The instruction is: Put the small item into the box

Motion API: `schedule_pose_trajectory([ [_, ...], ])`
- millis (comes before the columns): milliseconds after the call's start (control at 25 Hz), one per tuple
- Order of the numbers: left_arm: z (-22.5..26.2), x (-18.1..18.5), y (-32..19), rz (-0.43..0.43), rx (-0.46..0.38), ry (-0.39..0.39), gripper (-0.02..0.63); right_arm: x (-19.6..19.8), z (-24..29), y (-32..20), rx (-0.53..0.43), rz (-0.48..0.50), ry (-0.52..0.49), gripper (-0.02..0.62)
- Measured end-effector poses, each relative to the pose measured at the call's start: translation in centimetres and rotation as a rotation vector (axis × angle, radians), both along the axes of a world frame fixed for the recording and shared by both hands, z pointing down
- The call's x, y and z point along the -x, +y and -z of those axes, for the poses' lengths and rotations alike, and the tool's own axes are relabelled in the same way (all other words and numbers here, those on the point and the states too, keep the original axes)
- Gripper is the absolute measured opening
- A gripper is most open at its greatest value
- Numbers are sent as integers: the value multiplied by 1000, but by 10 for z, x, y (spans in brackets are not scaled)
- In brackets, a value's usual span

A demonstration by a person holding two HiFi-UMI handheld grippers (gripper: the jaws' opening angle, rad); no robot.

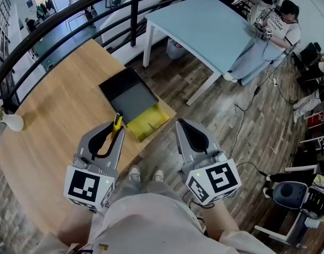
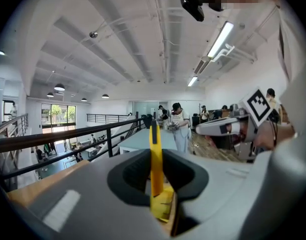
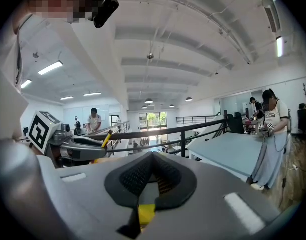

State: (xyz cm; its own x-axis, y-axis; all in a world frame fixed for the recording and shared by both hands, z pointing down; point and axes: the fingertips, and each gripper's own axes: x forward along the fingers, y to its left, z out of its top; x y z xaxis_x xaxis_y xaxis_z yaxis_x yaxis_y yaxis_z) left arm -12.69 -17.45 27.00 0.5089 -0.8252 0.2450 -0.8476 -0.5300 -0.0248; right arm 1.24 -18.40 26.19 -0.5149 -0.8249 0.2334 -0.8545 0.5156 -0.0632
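Pinched in the left gripper [image 1: 114, 128], jaws closed down to a thin gap: the small item [image 1: 117, 121], a slim yellow stick with a dark tip. Poking up past the black pads, just left of centre in the head view. Just above and to the right of it, on the wooden table [image 1: 56, 105]: the box [image 1: 131, 95], black and open, with a yellow flap [image 1: 150, 121] folded out at its near edge. Right of centre in the same view, well apart from the box: the right gripper [image 1: 184, 125], jaws together on nothing (the yellow patch low in its own view looks like the flap beyond, not a catch). Probably light, stiff and smooth, so liable to swivel or slide when pinched near one end. Best gripped at mid-length across its flat sides, and lowered into the box rather than dropped.
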Motion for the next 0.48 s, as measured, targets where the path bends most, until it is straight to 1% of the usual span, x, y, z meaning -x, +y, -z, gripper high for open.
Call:
schedule_pose_trajectory([
  [240, -19, -10, -10, -13, 48, -19, 64, -9, -12, -6, 14, 2, -2, -2],
  [360, -32, -16, -21, -30, 69, -60, 64, -13, -15, -12, 22, 1, -11, -1],
  [480, -51, -24, -34, -51, 84, -124, 64, -14, -19, -16, 30, 5, -21, -2],
])
